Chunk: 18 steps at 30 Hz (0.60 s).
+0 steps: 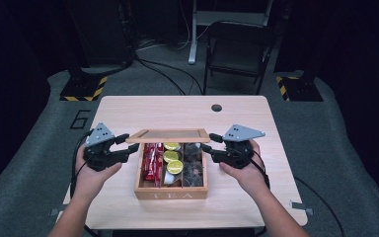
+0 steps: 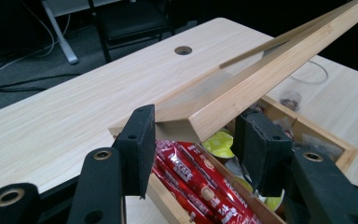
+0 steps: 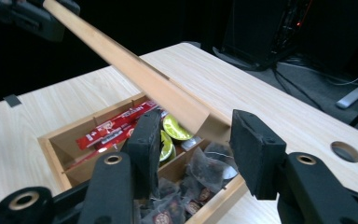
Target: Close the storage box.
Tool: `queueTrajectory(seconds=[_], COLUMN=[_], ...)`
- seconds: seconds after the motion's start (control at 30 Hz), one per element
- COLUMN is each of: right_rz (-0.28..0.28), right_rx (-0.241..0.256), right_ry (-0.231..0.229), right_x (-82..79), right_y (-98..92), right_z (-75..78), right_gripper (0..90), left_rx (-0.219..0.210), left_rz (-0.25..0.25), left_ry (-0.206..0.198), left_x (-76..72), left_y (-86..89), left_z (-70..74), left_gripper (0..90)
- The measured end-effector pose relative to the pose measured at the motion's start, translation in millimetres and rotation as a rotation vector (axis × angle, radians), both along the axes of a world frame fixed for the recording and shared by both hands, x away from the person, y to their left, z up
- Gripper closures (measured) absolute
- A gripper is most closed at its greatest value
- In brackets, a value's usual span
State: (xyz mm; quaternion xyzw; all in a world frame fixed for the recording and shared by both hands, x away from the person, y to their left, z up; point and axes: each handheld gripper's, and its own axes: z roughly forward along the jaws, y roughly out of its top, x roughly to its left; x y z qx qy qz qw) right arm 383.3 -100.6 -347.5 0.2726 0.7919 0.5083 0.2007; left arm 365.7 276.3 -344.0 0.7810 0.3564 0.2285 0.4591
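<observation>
A wooden tea box (image 1: 171,194) stands at the table's front middle with its hinged, windowed lid (image 1: 170,135) tilted up. Inside are red coffee sticks (image 1: 151,160) on the left, yellow-green capsules (image 1: 172,160) in the middle and dark tea bags (image 1: 193,165) on the right. My left gripper (image 1: 127,144) is open at the lid's left end, and the lid's corner (image 2: 186,119) sits between its jaws. My right gripper (image 1: 211,143) is open at the lid's right end, whose corner (image 3: 209,122) lies between its jaws. Whether either pad touches the lid is unclear.
The light wood table (image 1: 128,111) has a round cable hole (image 1: 216,107) at the back middle. A dark folding chair (image 1: 237,49) and floor cables lie beyond the far edge. Bare tabletop surrounds the box on all sides.
</observation>
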Motion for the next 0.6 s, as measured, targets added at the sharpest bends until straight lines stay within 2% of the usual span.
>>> queueTrajectory(seconds=[0.13,0.2,0.33,0.6], right_rz=[-0.006,-0.007,0.002,0.013], right_rx=[0.012,0.019,0.003,-0.009], right_ry=[0.038,0.040,0.037,0.046], right_x=[1.4,0.6,-1.7,-8.0], right_y=[0.0,0.1,-0.1,-1.5], right_z=[-2.6,-3.7,-5.3,-10.3], right_gripper=[52.9,52.9,52.8,52.8], left_rx=[-0.005,-0.009,-0.002,-0.023], left_rz=[0.000,0.003,-0.001,-0.013], left_ry=[-0.007,-0.008,-0.009,0.000], left_x=[-1.9,-3.3,-5.8,-11.5], left_y=[0.4,0.1,0.5,2.4], left_z=[-2.8,-4.3,-7.0,-16.4], left_gripper=[49.4,49.3,49.1,48.3])
